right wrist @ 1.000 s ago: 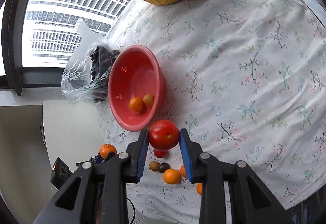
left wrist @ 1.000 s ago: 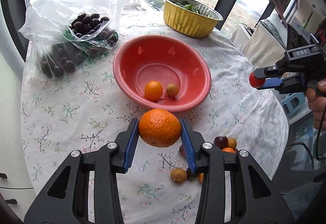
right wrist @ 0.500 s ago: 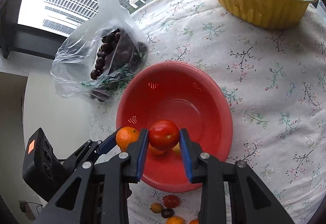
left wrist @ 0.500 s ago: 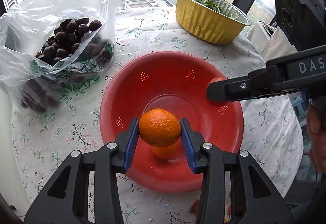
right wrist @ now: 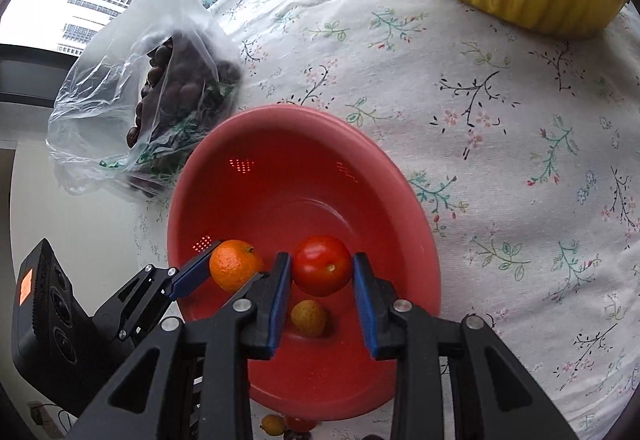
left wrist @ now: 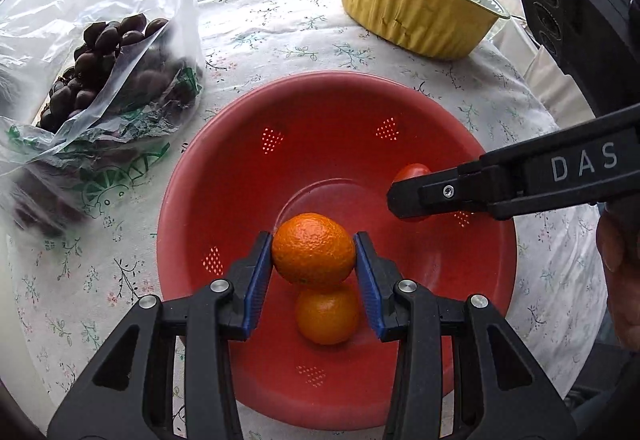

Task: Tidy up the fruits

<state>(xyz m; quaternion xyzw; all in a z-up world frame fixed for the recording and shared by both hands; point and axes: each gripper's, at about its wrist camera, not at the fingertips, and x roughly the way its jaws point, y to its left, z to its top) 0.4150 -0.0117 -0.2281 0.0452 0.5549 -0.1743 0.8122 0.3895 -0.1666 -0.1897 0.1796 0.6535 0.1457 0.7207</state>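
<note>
The left tongs [left wrist: 314,256] are gripping a round, dimpled orange mandarin [left wrist: 313,254] between their blue pads, hanging over the red plastic colander bowl [left wrist: 224,176], directly above a smaller smooth orange fruit [left wrist: 327,316] lying on the bowl's floor. The right tongs [right wrist: 322,266] are clamping a glossy red tomato [right wrist: 322,265] just beside them, over a small tan fruit [right wrist: 308,318] in the bowl. Both loads are hanging inside the rim, so the coming release looks like a straight drop, though each would be landing on fruit below. On the floral-clothed bench [right wrist: 500,144], a clear plastic bag of dark cherries [left wrist: 112,52] is sitting left of the bowl and a gold foil tray of greens [left wrist: 416,16] beyond it, both clear of the way.
</note>
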